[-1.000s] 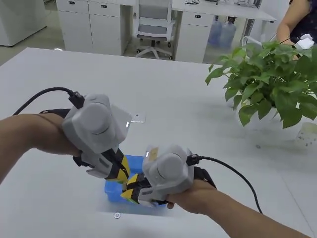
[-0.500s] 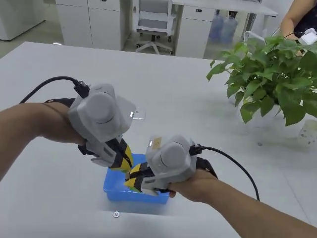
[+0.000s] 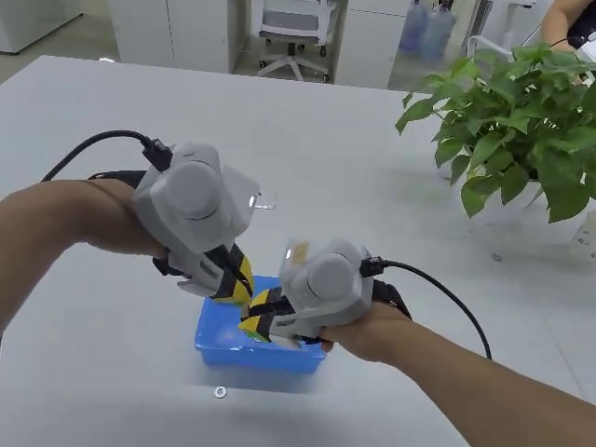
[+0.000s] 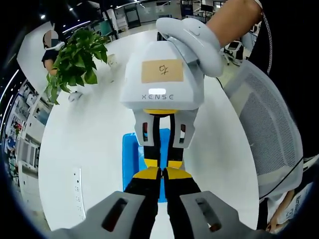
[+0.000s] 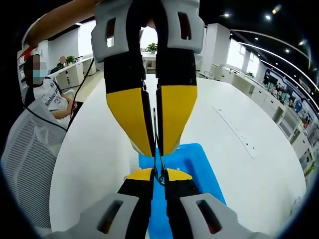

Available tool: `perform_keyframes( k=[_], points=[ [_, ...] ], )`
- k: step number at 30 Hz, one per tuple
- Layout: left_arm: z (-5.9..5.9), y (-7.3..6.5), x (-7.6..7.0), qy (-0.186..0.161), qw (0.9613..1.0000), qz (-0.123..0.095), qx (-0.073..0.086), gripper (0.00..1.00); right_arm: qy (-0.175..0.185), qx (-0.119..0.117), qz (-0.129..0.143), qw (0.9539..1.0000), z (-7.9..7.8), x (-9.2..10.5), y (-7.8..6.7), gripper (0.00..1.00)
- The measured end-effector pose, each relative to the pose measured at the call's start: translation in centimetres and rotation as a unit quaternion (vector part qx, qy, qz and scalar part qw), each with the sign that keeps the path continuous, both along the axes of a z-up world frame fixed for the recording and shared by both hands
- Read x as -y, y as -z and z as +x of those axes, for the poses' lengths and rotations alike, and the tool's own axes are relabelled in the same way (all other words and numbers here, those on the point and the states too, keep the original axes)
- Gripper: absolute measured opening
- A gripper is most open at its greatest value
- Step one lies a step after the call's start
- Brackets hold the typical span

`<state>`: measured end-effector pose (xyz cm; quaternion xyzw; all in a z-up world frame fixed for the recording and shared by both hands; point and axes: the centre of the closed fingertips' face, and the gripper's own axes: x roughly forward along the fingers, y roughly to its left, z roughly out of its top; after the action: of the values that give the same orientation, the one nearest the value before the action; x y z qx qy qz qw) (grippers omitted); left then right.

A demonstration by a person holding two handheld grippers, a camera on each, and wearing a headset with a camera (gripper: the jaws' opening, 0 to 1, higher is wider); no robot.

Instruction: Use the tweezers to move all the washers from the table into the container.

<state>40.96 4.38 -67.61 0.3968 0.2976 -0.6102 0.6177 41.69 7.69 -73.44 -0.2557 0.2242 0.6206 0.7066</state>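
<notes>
Just under both jaws: blue container (image 3: pixel 212 340). I hold left gripper (image 4: pixel 162 172) & right gripper (image 5: pixel 158 175) tip-to-tip, both pinched on the tweezers (image 5: pixel 155 134), prob. re-seating them; one washer (image 3: pixel 220 392) on counter (image 3: pixel 372 186) beside container.

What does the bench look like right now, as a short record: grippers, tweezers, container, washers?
left gripper: shut on the tweezers, above the container
right gripper: shut on the tweezers, facing the left gripper
tweezers: thin metal, pinched by both grippers
container: blue, on the table under both grippers
washer: one on the table, just outside the container
plant: at the table's right
</notes>
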Motion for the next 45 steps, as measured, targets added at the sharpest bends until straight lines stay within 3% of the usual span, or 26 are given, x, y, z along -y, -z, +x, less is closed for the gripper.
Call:
perform_keyframes(
  k=[29, 45],
  points=[
    [2.3, 3.7, -0.5, -0.003, 0.9999, 0.004, -0.012, 0.06, 0.003, -0.028, -0.007, 0.9996, 2.0, -0.5, 3.8, 0.09],
    [2.5, 4.4, -1.2, -0.008, 0.9999, 0.005, -0.014, 0.06, -0.004, -0.031, -0.013, 0.9994, 2.3, -1.1, 4.8, 0.10]
  ],
)
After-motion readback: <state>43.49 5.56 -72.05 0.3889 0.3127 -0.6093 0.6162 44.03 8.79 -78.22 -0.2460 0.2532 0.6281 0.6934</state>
